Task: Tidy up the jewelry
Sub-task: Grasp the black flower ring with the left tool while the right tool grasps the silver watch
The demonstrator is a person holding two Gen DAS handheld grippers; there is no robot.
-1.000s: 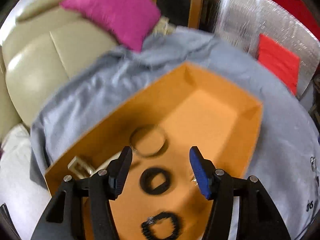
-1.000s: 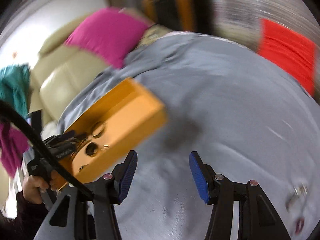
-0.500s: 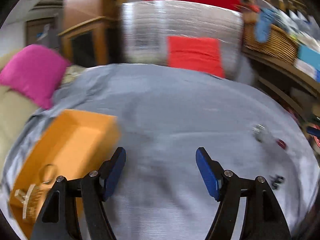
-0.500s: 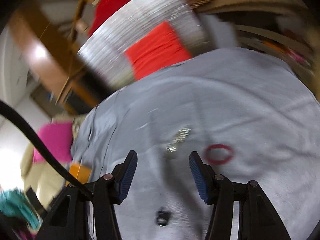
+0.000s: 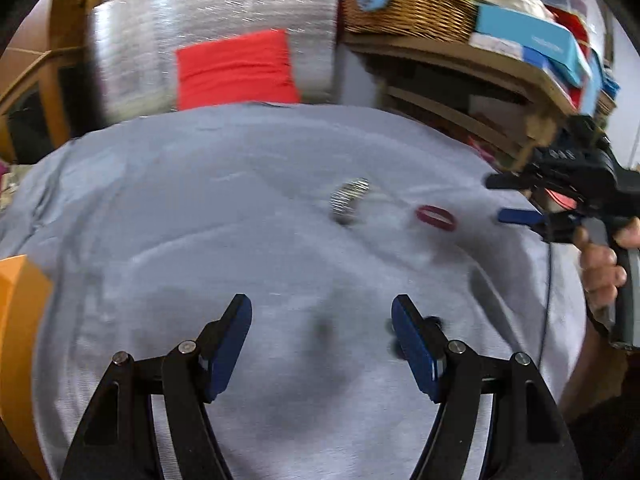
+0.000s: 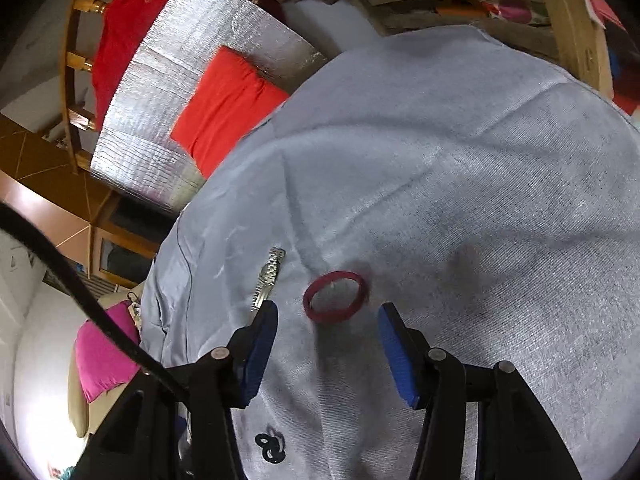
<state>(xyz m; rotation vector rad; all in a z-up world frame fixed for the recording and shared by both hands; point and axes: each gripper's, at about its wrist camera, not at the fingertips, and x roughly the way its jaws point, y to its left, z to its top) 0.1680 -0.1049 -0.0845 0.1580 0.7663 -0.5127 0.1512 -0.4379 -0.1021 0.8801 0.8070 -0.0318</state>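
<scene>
A dark red bangle (image 6: 335,297) lies flat on the grey cloth (image 6: 460,200), just ahead of my right gripper (image 6: 326,316) and partly between its fingertips. That gripper is open and its blue pads stay off the bangle. A silver link bracelet (image 6: 270,276) lies close to the left finger. Several small black rings (image 6: 271,446) lie nearer, low on the left. My left gripper (image 5: 320,316) hangs open over bare cloth with nothing between its fingers. From there the silver bracelet (image 5: 350,200) and red bangle (image 5: 436,218) lie ahead, and my right gripper (image 5: 498,199) comes in from the right.
A corner of the orange box (image 5: 16,320) shows at the left edge. Behind the cloth stand a silver foil sheet (image 5: 216,40) with a red cushion (image 5: 236,68), and shelves with a wicker basket (image 5: 412,8). A person's hand (image 5: 600,264) holds the right gripper.
Both views have swung right, away from the orange box to the loose jewelry. My left jaws stand wider than a second ago. My right gripper has rolled and come up to the red bangle.
</scene>
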